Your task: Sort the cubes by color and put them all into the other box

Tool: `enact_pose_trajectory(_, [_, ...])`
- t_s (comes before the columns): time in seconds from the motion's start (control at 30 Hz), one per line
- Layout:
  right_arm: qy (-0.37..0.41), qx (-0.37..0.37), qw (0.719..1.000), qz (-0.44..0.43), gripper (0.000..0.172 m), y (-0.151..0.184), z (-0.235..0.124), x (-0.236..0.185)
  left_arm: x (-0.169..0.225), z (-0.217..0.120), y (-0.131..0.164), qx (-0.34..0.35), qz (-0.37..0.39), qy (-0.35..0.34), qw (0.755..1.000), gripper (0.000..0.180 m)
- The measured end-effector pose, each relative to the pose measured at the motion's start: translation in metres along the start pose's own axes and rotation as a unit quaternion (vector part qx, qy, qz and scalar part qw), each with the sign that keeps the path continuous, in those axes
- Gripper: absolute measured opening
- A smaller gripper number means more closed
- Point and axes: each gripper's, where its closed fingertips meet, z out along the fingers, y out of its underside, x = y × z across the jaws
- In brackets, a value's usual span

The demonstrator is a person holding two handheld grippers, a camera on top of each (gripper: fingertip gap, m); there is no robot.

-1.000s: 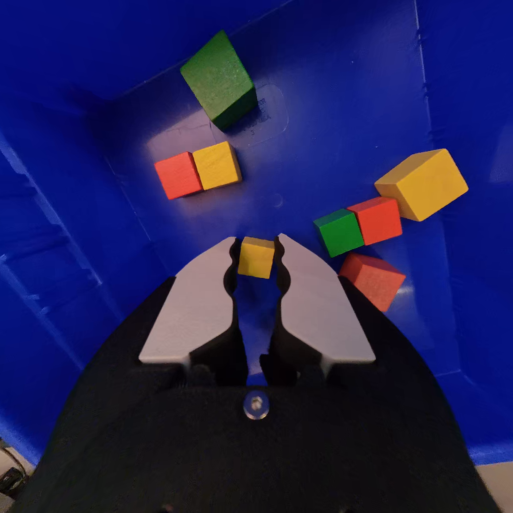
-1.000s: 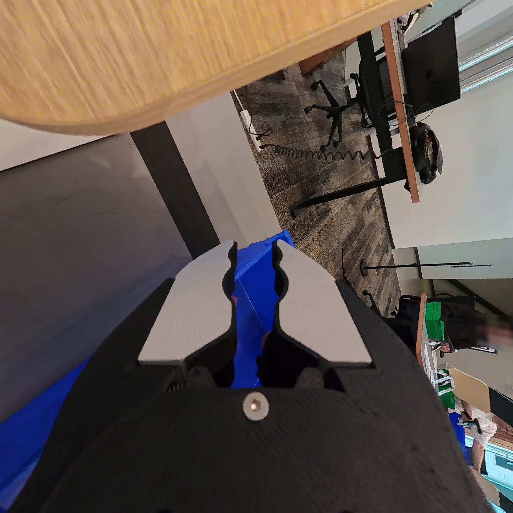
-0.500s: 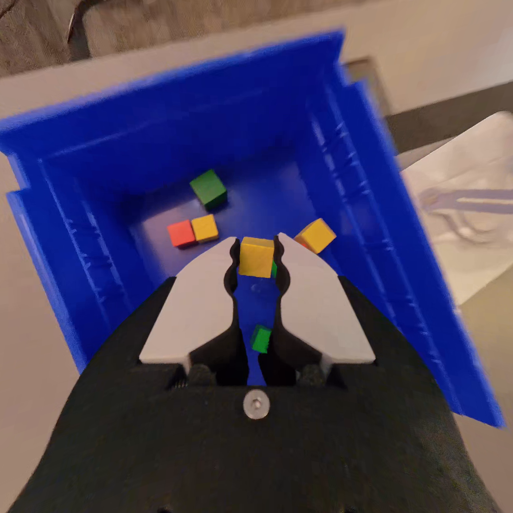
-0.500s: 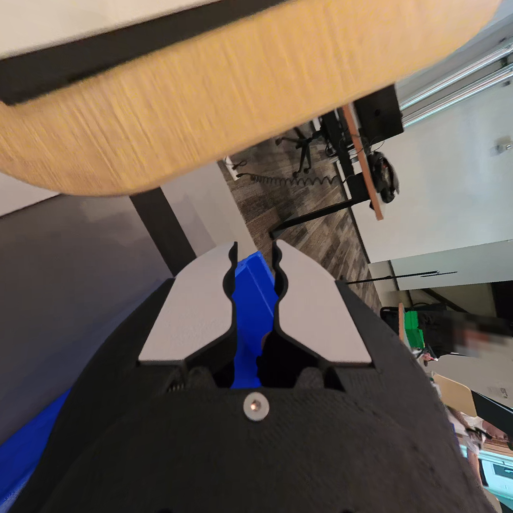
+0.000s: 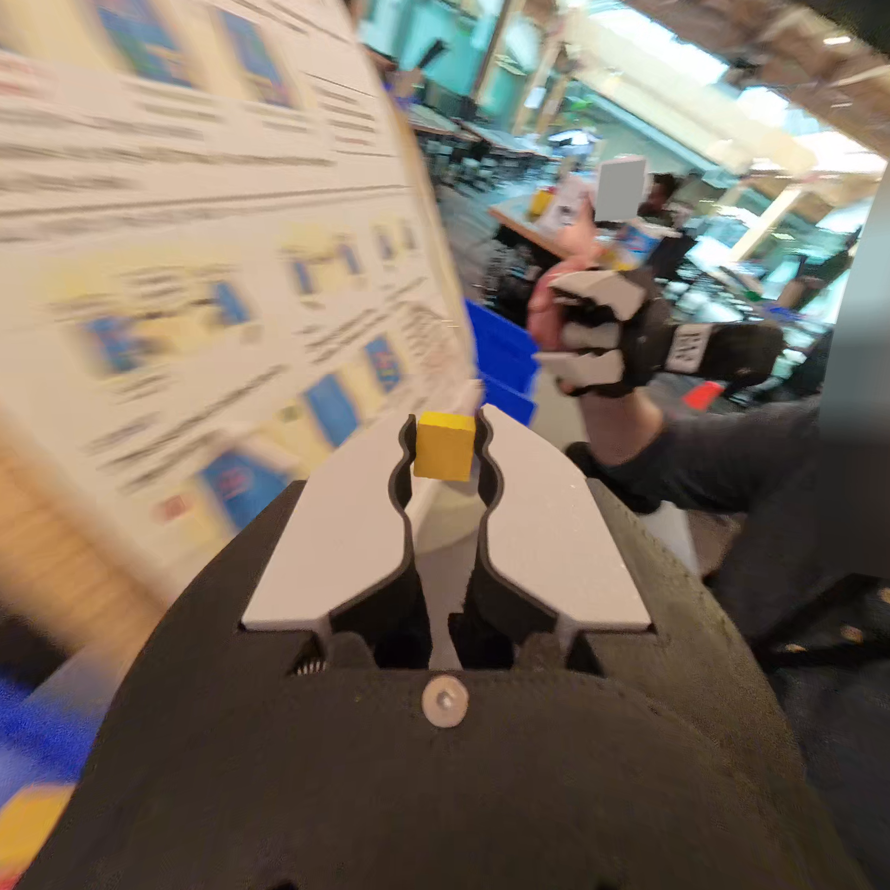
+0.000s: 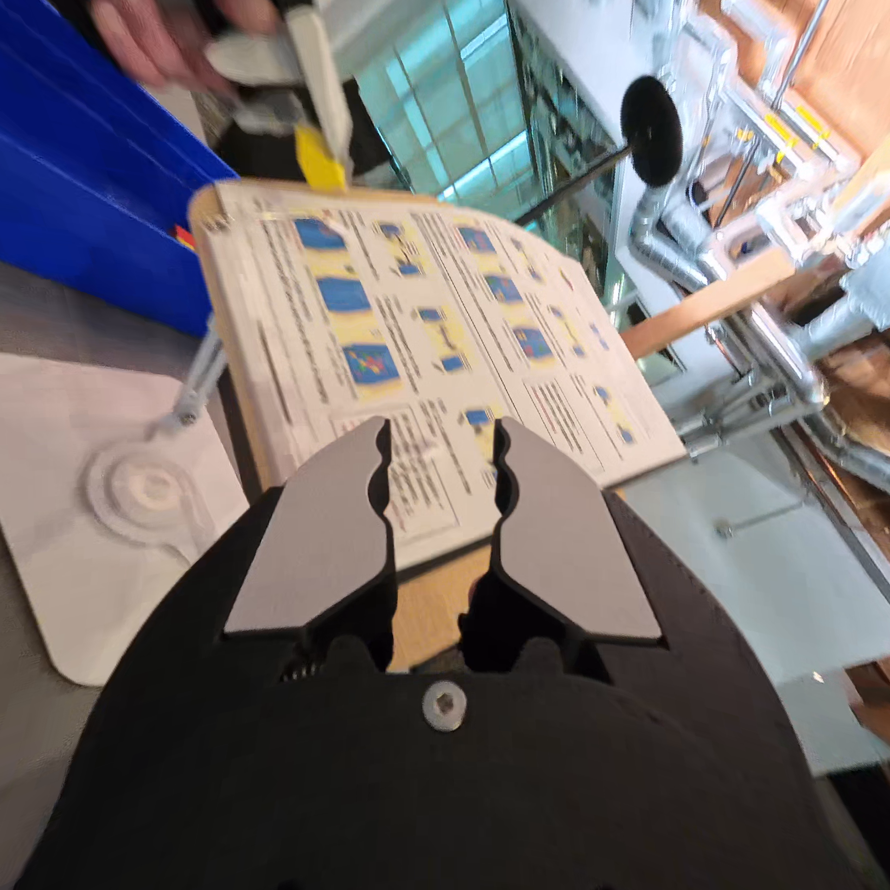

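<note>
The left gripper (image 5: pixel 445 428) pinched a yellow cube (image 5: pixel 442 448) between its pads, now lifted clear of the blue box (image 6: pixel 86 159) it had hung inside. The right gripper (image 6: pixel 442 433) had just spread, empty. An instruction board (image 6: pixel 433 337) stood close between them, leaving little room to swing across.

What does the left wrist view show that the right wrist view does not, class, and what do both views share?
Only the left wrist view shows the right gripper's handle and the sleeve behind it.

Only the right wrist view shows the white mat and the round black disc.

Both show the yellow cube clamped between the left gripper's fingers, the instruction board, a blue box, and the right gripper, which is open and empty.
</note>
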Motion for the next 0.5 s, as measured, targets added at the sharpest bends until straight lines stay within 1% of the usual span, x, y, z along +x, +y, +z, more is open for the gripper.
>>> enact_pose_trajectory(0.1, [-0.003, 0.031, 0.999, -0.018, 0.045, -0.022, 0.006, -0.022, 0.044, 0.046, 0.007, 0.001, -0.008, 0.097, 0.995, 0.023])
enact_pose_trajectory(0.2, [-0.009, 0.055, 0.998, -0.013, 0.047, -0.034, 0.009, -0.037, 0.072, 0.074, 0.014, 0.007, -0.030, 0.163, 0.986, 0.023])
enact_pose_trajectory(0.33, [-0.014, 0.059, 0.998, -0.017, 0.047, -0.036, 0.012, -0.047, 0.090, 0.092, 0.024, -0.002, -0.048, 0.205, 0.978, 0.023])
enact_pose_trajectory(0.5, [-0.019, 0.069, 0.997, -0.014, 0.042, -0.041, 0.012, -0.053, 0.096, 0.103, 0.031, -0.003, -0.064, 0.224, 0.973, 0.023])
